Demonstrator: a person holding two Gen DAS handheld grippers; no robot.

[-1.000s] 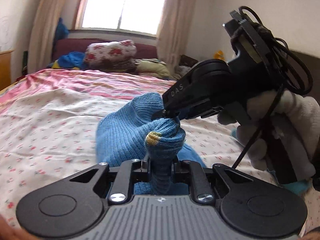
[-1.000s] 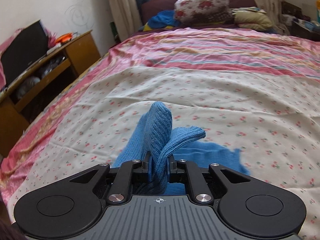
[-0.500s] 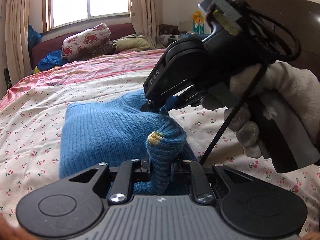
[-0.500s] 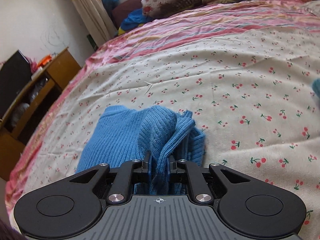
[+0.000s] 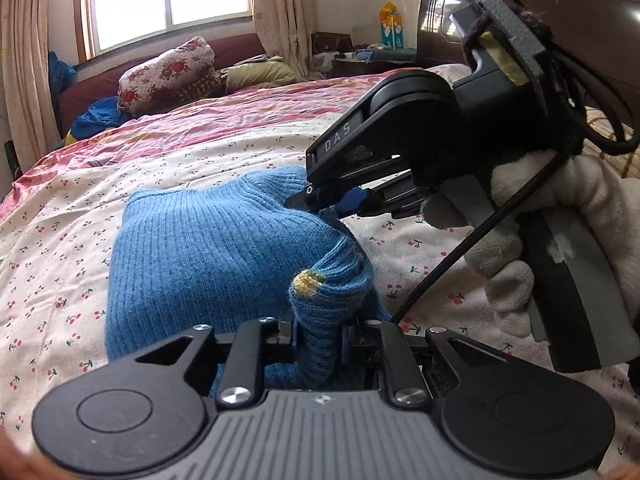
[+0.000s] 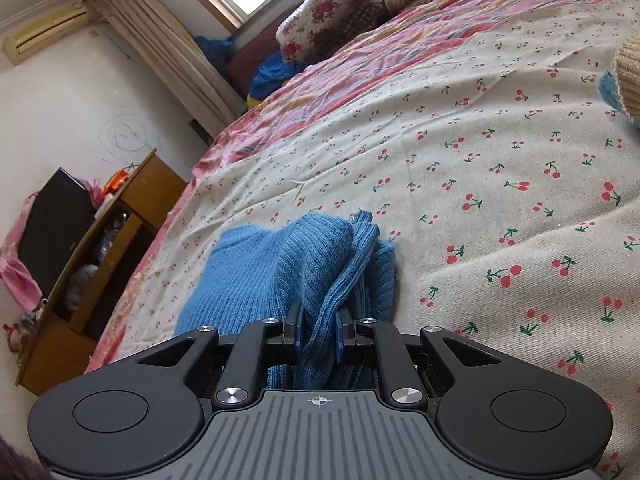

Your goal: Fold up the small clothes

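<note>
A small blue ribbed knit garment (image 5: 208,248) lies folded over on the cherry-print bedsheet (image 5: 60,208). My left gripper (image 5: 318,336) is shut on a bunched edge of it that carries a small yellow spot (image 5: 306,282). Just beyond, my right gripper (image 5: 308,200), held by a gloved hand (image 5: 560,220), pinches the garment's far edge. In the right wrist view the right gripper (image 6: 318,332) is shut on a twisted fold of the blue garment (image 6: 248,272), low over the bedsheet (image 6: 500,160).
Floral pillows (image 5: 168,72) and bedding are piled at the head of the bed under the window. A wooden desk (image 6: 100,264) with clutter stands beside the bed's left side. A dark headboard (image 5: 520,12) is at right. A beige and blue cloth (image 6: 628,76) lies at the right edge.
Both grippers have come down toward the bed with the garment still held. The raised blue fold now lies spread on the sheet. Both views have rolled.
</note>
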